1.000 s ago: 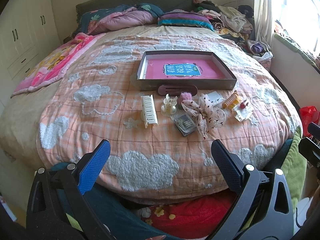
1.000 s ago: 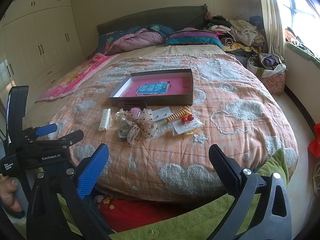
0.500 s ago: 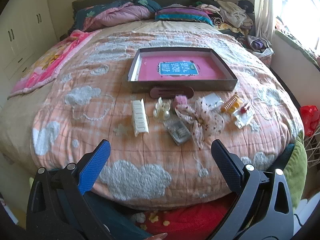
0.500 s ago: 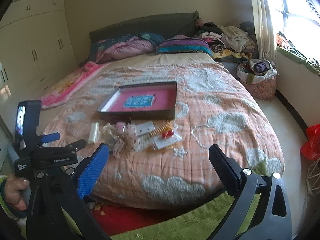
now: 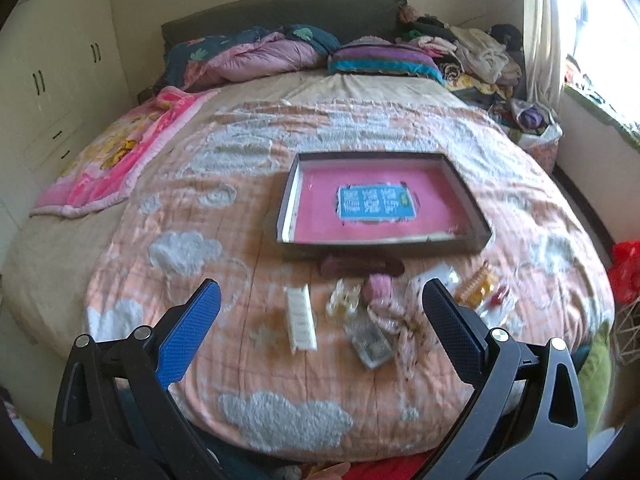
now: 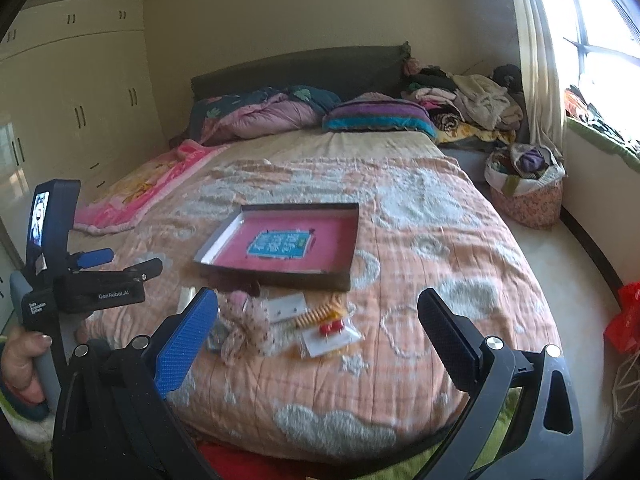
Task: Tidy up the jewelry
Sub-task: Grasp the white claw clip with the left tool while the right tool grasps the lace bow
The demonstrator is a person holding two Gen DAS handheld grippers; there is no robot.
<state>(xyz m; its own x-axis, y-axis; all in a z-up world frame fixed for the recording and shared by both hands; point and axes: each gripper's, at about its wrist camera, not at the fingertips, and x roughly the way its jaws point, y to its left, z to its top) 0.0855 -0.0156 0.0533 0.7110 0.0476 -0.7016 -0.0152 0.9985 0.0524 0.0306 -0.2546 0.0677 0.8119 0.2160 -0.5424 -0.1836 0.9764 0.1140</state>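
**Jewelry scattered at the foot of a quilted bed, both grippers wide apart and empty**

Jewelry and hair pieces lie in a loose row on the quilt, just in front of a shallow dark tray with a pink floor and a blue label in the middle. From the left wrist view the row reads: a white comb clip, a small clear clip, a pink fluffy piece, a dotted gauze bow, a small packet, a yellow spiral hair tie and a clear bag holding red beads. A dark oval clip rests against the tray's near wall. Motion blur softens all of these, so finer detail cannot be read.

The quilt is peach plaid with raised white clouds and covers most of the bed. A pink cartoon blanket hangs over the left side. Folded duvets and a striped pillow sit against the dark headboard, with piled clothes in the corner. Cream wardrobes line the left wall; a bright window and a curtain stand on the right, above a cloth basket on the floor.

The left gripper hovers over the bed's near edge, its blue-padded jaws spread wide, gripping nothing. The right gripper is likewise spread wide and empty.
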